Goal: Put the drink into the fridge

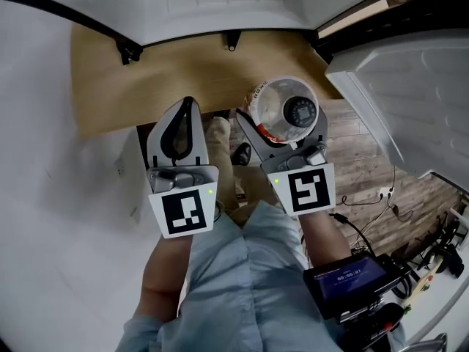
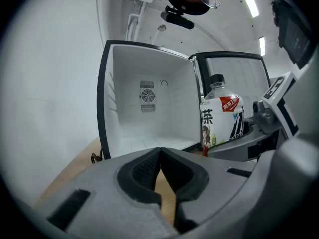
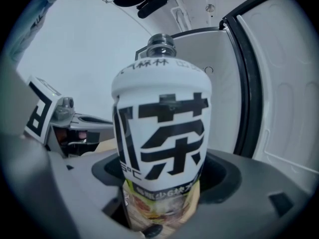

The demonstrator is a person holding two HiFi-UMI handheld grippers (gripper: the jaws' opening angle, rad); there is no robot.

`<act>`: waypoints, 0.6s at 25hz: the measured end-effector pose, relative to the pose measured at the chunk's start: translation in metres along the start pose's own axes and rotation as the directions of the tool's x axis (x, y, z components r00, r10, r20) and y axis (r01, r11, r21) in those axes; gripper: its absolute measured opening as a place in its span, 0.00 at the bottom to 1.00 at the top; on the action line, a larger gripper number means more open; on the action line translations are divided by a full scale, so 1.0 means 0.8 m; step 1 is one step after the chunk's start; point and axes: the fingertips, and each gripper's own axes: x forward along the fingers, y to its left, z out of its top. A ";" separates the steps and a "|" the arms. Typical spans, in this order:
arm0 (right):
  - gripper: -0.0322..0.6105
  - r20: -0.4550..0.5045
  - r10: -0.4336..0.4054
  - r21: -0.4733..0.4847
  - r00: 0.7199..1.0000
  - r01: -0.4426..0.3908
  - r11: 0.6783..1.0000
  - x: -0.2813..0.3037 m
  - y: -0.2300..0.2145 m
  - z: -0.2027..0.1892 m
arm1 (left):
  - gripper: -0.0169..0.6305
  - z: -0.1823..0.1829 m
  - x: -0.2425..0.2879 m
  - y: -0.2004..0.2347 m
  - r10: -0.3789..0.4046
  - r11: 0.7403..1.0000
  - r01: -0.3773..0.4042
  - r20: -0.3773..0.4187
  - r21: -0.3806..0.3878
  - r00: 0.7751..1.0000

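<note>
The right gripper (image 3: 162, 203) had its two jaws clamped on the lower body of the drink bottle (image 3: 162, 138), which stood upright between them with its black cap uppermost and its white label with large black characters facing the camera. Beside it, the left gripper (image 2: 160, 158) carried nothing, its dark padded jaws pressed together at the tips. Both tools were held side by side in front of the fridge (image 2: 149, 118), whose white compartment stood open, with a small fan grille (image 2: 147, 95) on its back wall. The bottle was outside the compartment, in front of the opening and near the swung-out door (image 1: 396, 86) on the right. The fridge rested on a pale wooden surface (image 1: 146, 72). From the head view, each gripper's marker cube (image 1: 183, 211) faced up, above the person's light-blue shirt (image 1: 242, 270)
</note>
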 end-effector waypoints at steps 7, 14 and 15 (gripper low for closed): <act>0.67 -0.012 0.027 -0.006 1.000 -0.027 1.000 0.044 -0.027 0.001 | 0.04 0.006 0.061 0.012 0.029 1.000 -0.030 0.037 0.009 0.999; 0.67 0.019 0.020 -0.051 1.000 -0.019 0.999 0.080 -0.046 0.035 | 0.04 0.009 0.090 0.037 0.040 0.999 -0.039 0.025 -0.016 0.999; 0.67 0.019 0.019 -0.055 1.000 -0.018 0.998 0.085 -0.049 0.039 | 0.04 0.010 0.092 0.041 0.044 0.999 -0.043 0.024 -0.020 0.999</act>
